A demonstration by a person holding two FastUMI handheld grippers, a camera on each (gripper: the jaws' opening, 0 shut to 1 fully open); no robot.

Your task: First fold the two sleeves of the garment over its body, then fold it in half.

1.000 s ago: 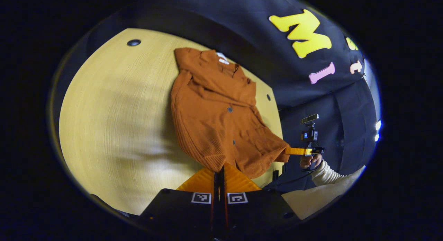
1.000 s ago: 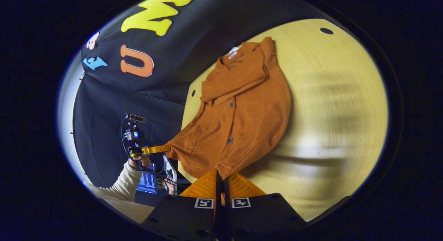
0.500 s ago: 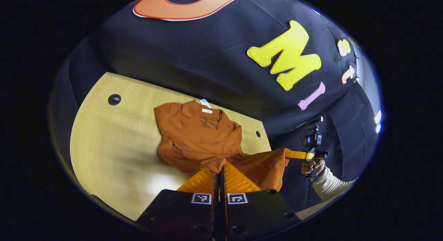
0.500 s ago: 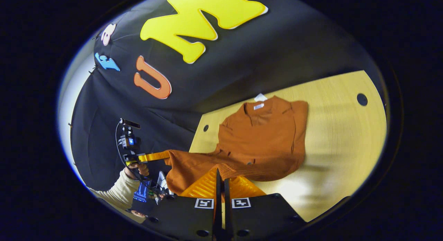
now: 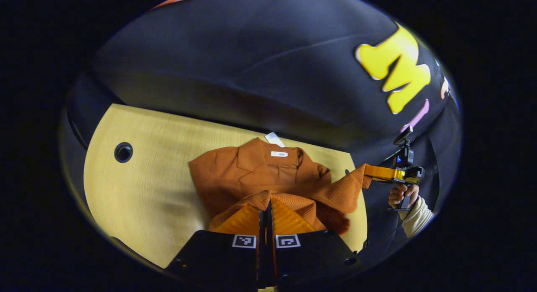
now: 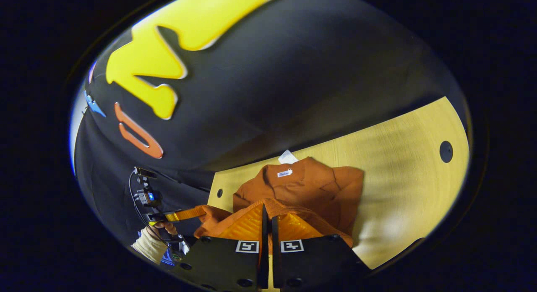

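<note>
Soft rust knit garment (image 5: 256, 174) mid-fold over the bench (image 5: 142, 187).
Left gripper view: left gripper (image 5: 265, 208) pinching the limp hem; right gripper (image 5: 369, 172) clamping the other corner. Right gripper view: right gripper (image 6: 267, 214) nipped on hem; likely light, droopy, best held at corners.

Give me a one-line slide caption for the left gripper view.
Both grippers, left and right, pinch the rust-orange garment's hem above the wooden table, carrying it toward the collar.
</note>
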